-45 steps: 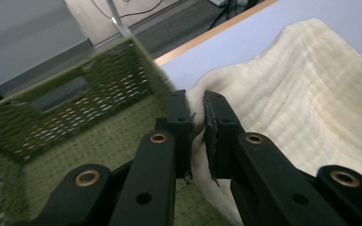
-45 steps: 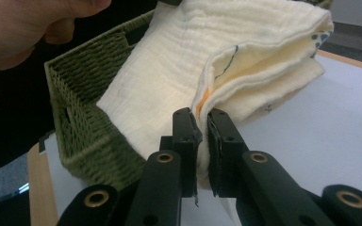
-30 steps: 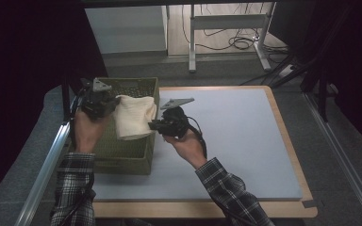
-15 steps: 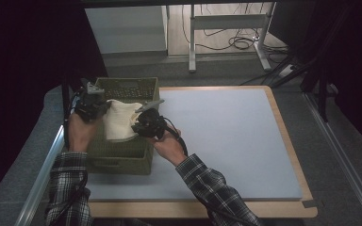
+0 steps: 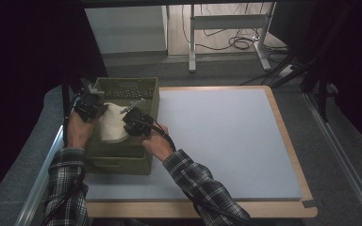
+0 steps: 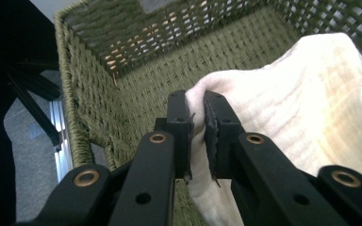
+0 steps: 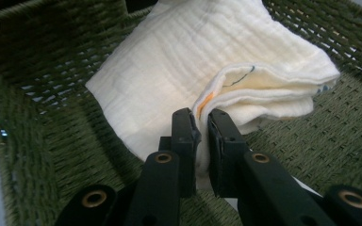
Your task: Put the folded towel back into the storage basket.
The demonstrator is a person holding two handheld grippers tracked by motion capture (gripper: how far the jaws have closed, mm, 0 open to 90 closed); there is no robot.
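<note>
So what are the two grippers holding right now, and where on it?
Both hold the folded cream cloth over the green basket: left gripper and right gripper each pinch an edge.

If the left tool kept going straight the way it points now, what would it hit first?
Probably the woven wall of the green basket. The left tool, shut on an edge of the cream cloth, points into the basket's corner, though depth there is hard to judge.

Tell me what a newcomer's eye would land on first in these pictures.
The pale cream folded cloth stands out, held inside the dark green woven basket at the table's left edge. The left gripper and right gripper each pinch an edge of it between shut jaws. To the right lies the broad light blue mat, framed by the wooden table.
</note>
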